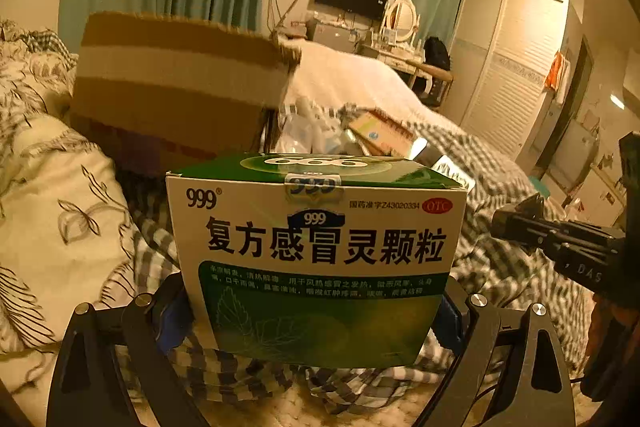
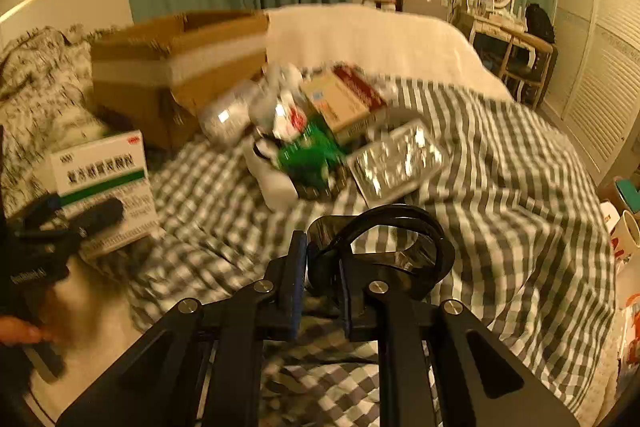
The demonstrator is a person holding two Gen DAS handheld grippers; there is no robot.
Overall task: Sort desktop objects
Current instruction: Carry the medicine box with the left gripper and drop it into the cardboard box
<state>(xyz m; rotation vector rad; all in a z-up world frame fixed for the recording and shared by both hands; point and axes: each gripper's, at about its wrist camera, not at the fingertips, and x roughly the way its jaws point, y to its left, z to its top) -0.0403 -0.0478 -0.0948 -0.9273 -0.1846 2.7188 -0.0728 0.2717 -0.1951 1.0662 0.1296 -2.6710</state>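
My left gripper (image 1: 316, 311) is shut on a white and green 999 medicine box (image 1: 316, 251), held upright above the checked bedspread. The same box (image 2: 104, 179) shows at the left of the right wrist view, with the left gripper (image 2: 68, 223) on it. My right gripper (image 2: 320, 287) is shut on a black looped object with a cable (image 2: 384, 247), just above the bedspread. A brown cardboard box (image 1: 176, 83) (image 2: 176, 63) stands open behind. A pile of medicine packs lies right of it: a foil blister sheet (image 2: 396, 159), a green pack (image 2: 308, 155), a tan and red box (image 2: 344, 99).
The checked bedspread (image 2: 500, 187) covers the bed, with a floral quilt (image 1: 52, 207) at the left and a white blanket (image 2: 360, 35) behind. A mug (image 2: 628, 231) stands off the bed's right edge. A dresser and wardrobe are far back.
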